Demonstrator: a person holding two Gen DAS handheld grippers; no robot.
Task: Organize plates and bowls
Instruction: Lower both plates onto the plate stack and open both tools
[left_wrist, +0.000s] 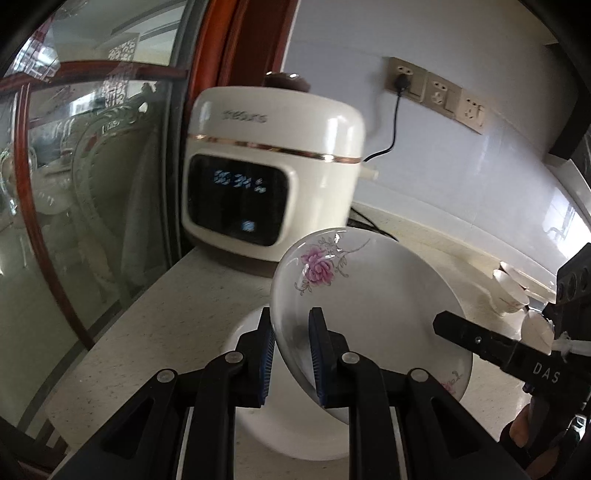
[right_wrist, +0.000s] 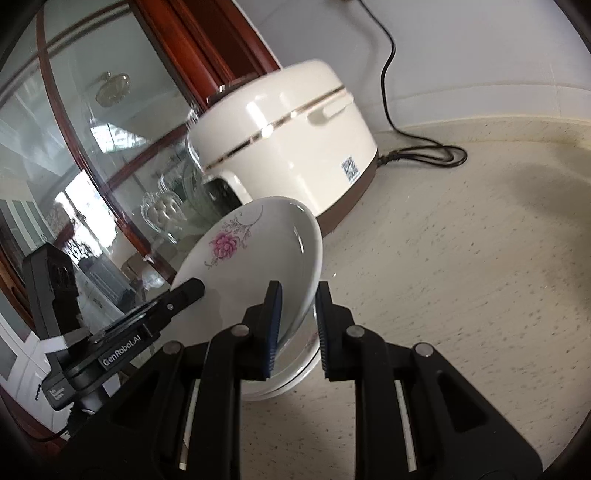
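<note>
A white plate with a pink flower hangs tilted above the counter, gripped by its rim on both sides. My left gripper is shut on its left rim, with one blue pad inside the plate and one outside. My right gripper is shut on the opposite rim of the same plate. Each gripper shows in the other's view: the right gripper at the plate's right edge, the left gripper at its left edge. Just below sits a stack of white plates on the counter.
A cream rice cooker stands close behind the plate, its black cord trailing on the speckled counter. A glass cabinet door with a red-brown frame borders the left. Small white cups sit at the right by the wall.
</note>
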